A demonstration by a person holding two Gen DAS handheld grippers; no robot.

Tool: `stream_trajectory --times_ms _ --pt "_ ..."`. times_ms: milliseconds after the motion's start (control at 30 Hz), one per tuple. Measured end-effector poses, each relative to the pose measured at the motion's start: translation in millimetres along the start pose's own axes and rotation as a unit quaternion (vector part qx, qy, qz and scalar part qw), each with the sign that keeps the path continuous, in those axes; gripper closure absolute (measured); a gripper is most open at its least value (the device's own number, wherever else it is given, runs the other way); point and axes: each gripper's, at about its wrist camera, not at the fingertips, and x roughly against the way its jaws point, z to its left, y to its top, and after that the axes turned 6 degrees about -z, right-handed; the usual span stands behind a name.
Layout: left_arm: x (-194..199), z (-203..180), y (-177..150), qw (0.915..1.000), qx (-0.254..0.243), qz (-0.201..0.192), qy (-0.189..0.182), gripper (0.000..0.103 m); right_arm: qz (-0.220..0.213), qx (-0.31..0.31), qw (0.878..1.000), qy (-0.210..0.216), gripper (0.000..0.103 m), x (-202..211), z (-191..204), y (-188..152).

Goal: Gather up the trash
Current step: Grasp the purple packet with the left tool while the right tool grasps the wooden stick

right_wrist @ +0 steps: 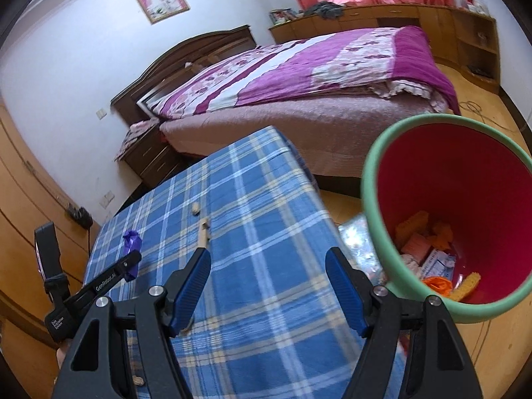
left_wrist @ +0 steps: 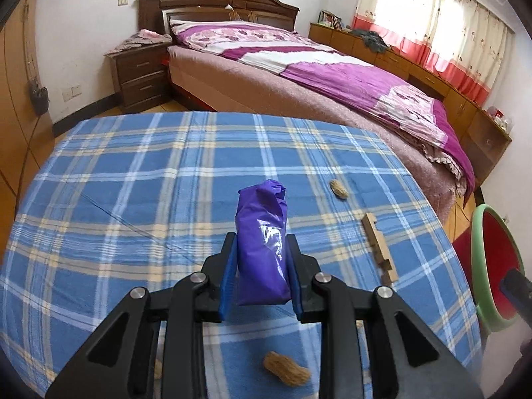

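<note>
I judge the step in hand to be the carry: one piece of trash is already picked up and has yet to go into the bin.

My left tongs (left_wrist: 261,266) are clenched on a crumpled purple plastic wrapper (left_wrist: 262,242), the blue pads pressing it from both sides at its lower half, with the upper end standing free above the fingertips. In the left wrist view it appears lifted above the desk covered in a blue plaid cloth (left_wrist: 116,183), though I cannot tell how far clear.

My right tongs (right_wrist: 267,286) stand wide apart and grip nothing; they hover over the right-hand part of the desk, touching no item that I can see.

The red plastic bin with a pale green rim (right_wrist: 459,206) stands on the floor just beside the desk's right side and already holds orange and paper scraps.

Left on the cloth: a tan peanut shell (left_wrist: 338,189) toward the far right, a second tan peanut shell (left_wrist: 286,373) close beneath the left tongs, and a notched strip of pale wood (left_wrist: 379,247) near the right edge.

Next move, in my judgement: swing the wrapper rightward past the desk edge, bring it over the bin's mouth, then release. The empty right tongs are placed to take the wooden strip.
</note>
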Motion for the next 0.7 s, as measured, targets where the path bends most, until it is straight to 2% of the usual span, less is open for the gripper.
stream_trajectory --times_ms 167,333,400,700 --pt "-1.2 2.1 -2.4 0.9999 0.006 -0.011 -0.003 0.075 0.017 0.033 0.999 0.008 0.029 -21.4 23.2 -5.4" --pt "-4.2 1.9 -6.2 0.9999 0.009 -0.009 -0.012 0.075 0.038 0.062 0.997 0.017 0.04 -46.1 43.8 -11.2" --pt "-5.3 2.7 -6.4 0.9997 0.013 -0.007 -0.017 0.075 0.047 0.07 0.996 0.023 0.048 -55.2 50.4 -12.8" --pt "-1.7 4.3 -8.0 0.9994 0.02 -0.011 -0.026 0.075 0.073 0.101 0.991 0.04 0.061 -88.2 78.5 -22.9"
